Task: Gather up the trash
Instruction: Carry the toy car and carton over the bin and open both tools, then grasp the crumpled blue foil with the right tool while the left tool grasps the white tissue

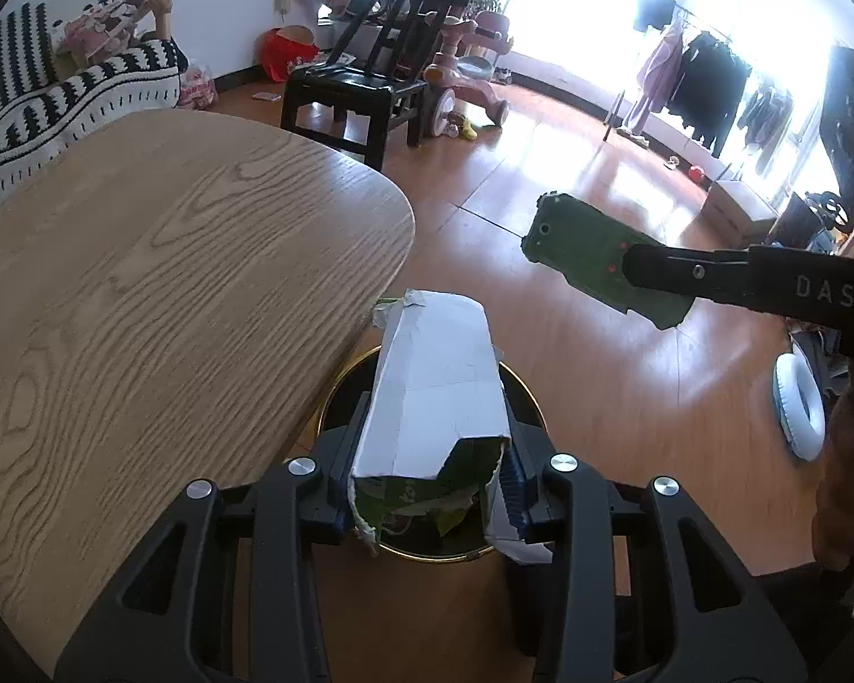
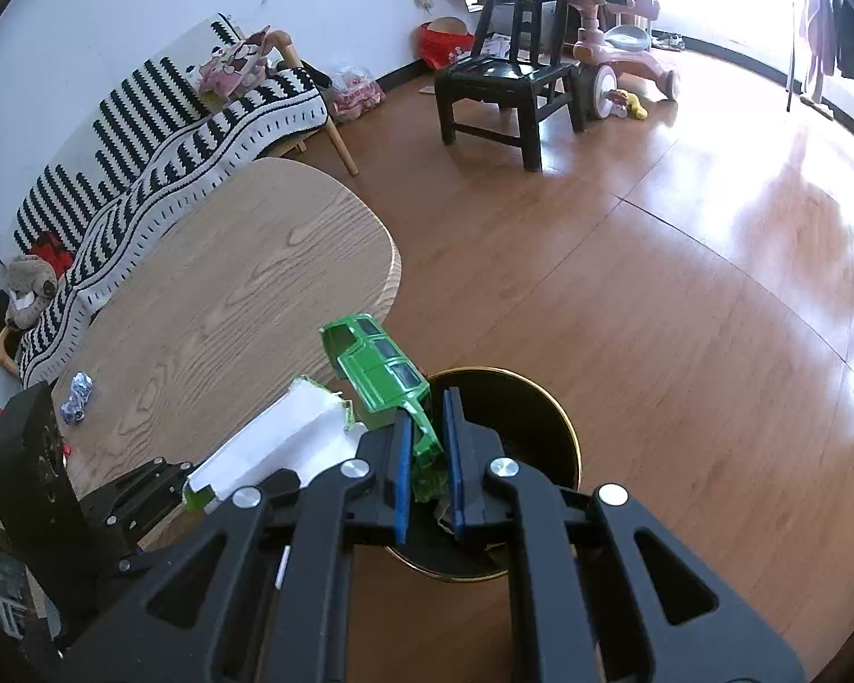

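Observation:
My left gripper (image 1: 435, 410) is shut on a torn white carton (image 1: 432, 364) with green print. It hangs over a black bin with a gold rim (image 1: 438, 556) on the floor beside the table. In the right wrist view my right gripper (image 2: 427, 415) is shut on a green plastic toy car shell (image 2: 378, 370), which hangs over the near left part of the bin's rim (image 2: 563, 432). The carton (image 2: 279, 438) shows at lower left there. From the left wrist view, the shell (image 1: 581, 250) and the right gripper (image 1: 632, 267) hang further right, above the floor.
A rounded wooden table (image 2: 245, 284) stands left of the bin, with a crumpled blue-white wrapper (image 2: 77, 395) on it. Behind are a striped sofa (image 2: 159, 131), a black chair (image 2: 506, 79) and a pink tricycle (image 2: 626, 51). A white ring (image 1: 797, 410) lies on the floor.

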Demonstrator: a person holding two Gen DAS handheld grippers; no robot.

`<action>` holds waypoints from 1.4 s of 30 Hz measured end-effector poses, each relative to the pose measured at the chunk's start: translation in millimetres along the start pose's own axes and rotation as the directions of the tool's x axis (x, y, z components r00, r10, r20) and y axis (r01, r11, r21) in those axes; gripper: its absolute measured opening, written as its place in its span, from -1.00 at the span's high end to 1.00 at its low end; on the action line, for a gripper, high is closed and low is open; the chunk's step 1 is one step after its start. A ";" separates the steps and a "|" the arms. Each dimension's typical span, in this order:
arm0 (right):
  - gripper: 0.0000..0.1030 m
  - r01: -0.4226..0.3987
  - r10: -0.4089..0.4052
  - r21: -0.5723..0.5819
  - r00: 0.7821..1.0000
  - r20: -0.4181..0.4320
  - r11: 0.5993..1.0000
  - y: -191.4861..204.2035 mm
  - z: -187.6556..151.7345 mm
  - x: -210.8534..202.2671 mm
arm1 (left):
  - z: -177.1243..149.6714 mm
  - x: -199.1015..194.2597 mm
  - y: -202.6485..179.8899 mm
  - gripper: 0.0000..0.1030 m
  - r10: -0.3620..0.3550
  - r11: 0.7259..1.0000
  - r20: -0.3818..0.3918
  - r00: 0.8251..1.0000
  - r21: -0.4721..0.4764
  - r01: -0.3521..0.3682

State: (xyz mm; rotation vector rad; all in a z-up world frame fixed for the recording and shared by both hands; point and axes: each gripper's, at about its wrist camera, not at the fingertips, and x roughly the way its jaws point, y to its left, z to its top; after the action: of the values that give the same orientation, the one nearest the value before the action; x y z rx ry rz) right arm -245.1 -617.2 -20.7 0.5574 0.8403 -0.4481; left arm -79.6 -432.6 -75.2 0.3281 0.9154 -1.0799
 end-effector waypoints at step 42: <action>-0.33 0.011 -0.011 -0.008 1.000 0.009 1.000 17.2 3.8 6.9 | 2.3 -12.1 4.6 -0.27 0.010 1.000 0.015 1.000 -0.016 -0.010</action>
State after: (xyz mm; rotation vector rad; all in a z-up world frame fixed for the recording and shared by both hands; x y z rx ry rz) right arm -229.1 -607.3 -19.3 0.5430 0.8370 -0.4570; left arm -76.6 -424.5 -65.3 0.3106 0.9082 -1.0640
